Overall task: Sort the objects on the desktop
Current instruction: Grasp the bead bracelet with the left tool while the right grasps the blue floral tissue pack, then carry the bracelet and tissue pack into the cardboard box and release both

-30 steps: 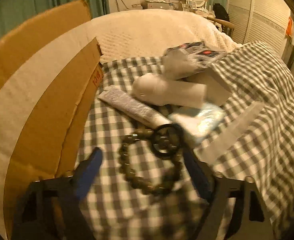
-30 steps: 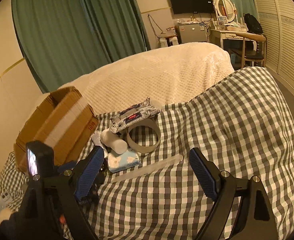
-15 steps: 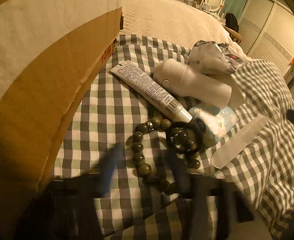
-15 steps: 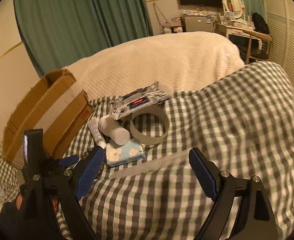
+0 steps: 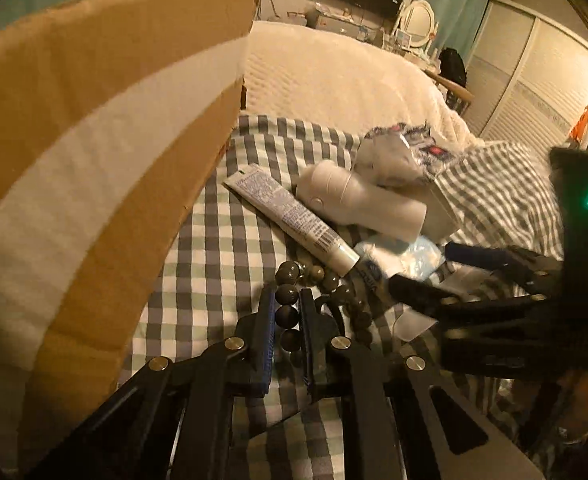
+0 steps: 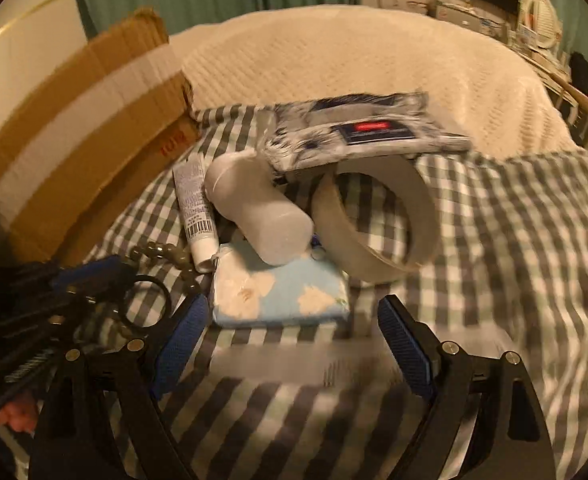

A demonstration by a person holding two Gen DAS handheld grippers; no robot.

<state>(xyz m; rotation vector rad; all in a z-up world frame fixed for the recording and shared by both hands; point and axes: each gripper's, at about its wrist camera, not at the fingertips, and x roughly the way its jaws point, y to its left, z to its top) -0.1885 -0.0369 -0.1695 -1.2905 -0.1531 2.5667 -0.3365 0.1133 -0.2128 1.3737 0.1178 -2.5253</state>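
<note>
While its print blurs, the tube (image 5: 290, 210) lies beside the left hand-held gripper (image 5: 287, 304) just clamped on beads (image 5: 287, 294).

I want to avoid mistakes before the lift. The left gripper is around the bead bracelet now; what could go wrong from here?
1. The left gripper, whose jaws have just been closing, pinches only a few beads of the bead bracelet; round beads may slip out.
2. The bracelet runs under the cap end of the white tube and beside a black ring; lifting may drag them.
3. The open right gripper is close by; the two tools may collide.
</note>
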